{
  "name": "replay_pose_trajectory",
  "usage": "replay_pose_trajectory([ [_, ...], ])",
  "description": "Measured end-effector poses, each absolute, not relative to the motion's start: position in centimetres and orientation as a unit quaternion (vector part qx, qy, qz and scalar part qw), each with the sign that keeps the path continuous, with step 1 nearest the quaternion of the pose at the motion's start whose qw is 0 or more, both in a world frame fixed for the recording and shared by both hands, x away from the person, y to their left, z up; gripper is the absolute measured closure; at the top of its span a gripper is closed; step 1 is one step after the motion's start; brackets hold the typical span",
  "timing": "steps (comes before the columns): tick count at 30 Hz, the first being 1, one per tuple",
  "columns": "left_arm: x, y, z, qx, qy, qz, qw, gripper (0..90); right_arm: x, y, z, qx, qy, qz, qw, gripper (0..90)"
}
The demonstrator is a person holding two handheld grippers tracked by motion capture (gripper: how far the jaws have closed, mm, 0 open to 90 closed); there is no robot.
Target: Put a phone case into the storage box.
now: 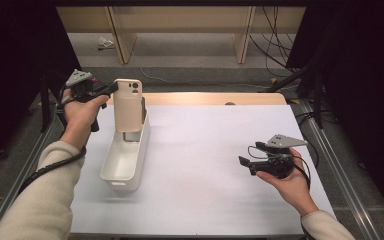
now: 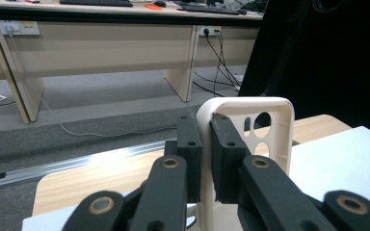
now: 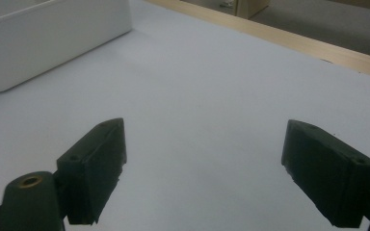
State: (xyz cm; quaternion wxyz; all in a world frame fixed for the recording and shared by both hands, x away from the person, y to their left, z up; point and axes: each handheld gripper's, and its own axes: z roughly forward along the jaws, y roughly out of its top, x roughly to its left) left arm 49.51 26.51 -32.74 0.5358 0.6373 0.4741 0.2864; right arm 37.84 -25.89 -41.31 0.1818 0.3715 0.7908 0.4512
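A beige phone case [image 1: 128, 102] with camera holes is held upright over the far end of a long white bin [image 1: 121, 183]. My left gripper [image 1: 114, 89] is shut on the case's upper left edge. In the left gripper view the two pads pinch the case [image 2: 275, 131] by its rim, with the left gripper [image 2: 205, 144] level. A dark flat thing [image 1: 143, 110] stands in the bin just behind the case. My right gripper [image 1: 245, 162] rests in a hand at the right of the white tabletop [image 1: 205, 150]. The right gripper [image 3: 204, 163] is open, with bare tabletop between its jaws.
The white bin [image 3: 53, 33] lies to the left of the right gripper. A wooden strip [image 1: 215, 98] runs along the table's far edge. Metal rails [image 1: 330, 150] flank both sides. Wooden desks [image 1: 180, 25] and cables [image 1: 275, 45] stand on the floor beyond.
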Motion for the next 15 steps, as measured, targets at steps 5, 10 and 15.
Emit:
replay_pose_trajectory([
  [5, 49.6, 26.7, -33.0, 0.64, 0.47, 0.291, 0.533, 83.5, 37.9, -25.9, -41.4, 0.372, 0.791, 0.451, 0.18, 16.5],
  [10, 49.9, 26.7, -33.7, 0.638, 0.474, 0.29, 0.533, 83.5, 37.9, -25.9, -41.4, 0.372, 0.791, 0.452, 0.179, 16.5],
  [15, 50.0, 26.7, -34.2, 0.642, 0.469, 0.29, 0.533, 83.5, 37.9, -25.9, -41.4, 0.372, 0.79, 0.452, 0.18, 16.5],
])
